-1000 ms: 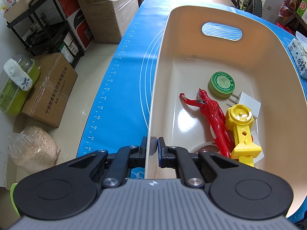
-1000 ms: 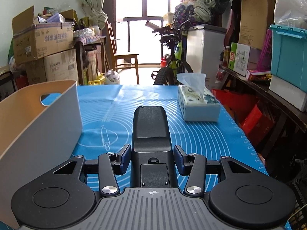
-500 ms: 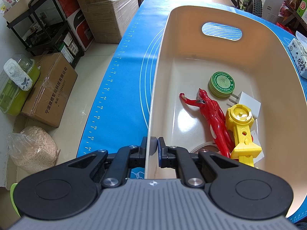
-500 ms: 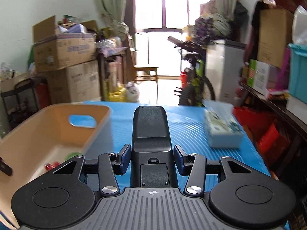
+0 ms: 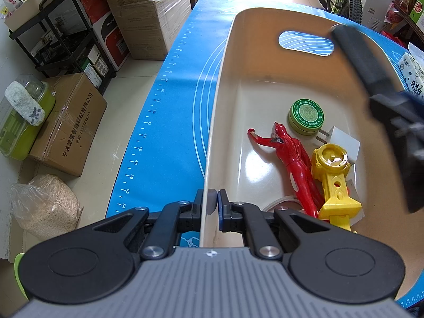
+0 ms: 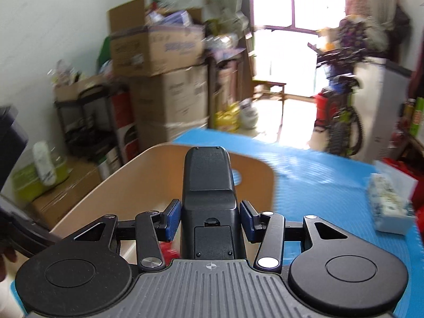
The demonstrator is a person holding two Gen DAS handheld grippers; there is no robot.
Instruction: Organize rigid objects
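Cluttered storeroom, blue-matted surface (image 5: 169, 122) | beige bin (image 5: 228, 84) on it | left claw (image 5: 210, 203) clamped on bin's near-left rim | right claw (image 6: 209, 218) gripping black remote-like device (image 6: 208, 185), above bin's right side | inside bin: red figure (image 5: 288, 153), green tin (image 5: 306, 116), yellow toy (image 5: 334, 180), white plug (image 5: 341, 143)

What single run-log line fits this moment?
left gripper: shut on bin wall | right gripper: holding black remote over bin

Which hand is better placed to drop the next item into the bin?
Right. The right gripper already holds the black remote above the beige bin; the left gripper is clamped on its rim.
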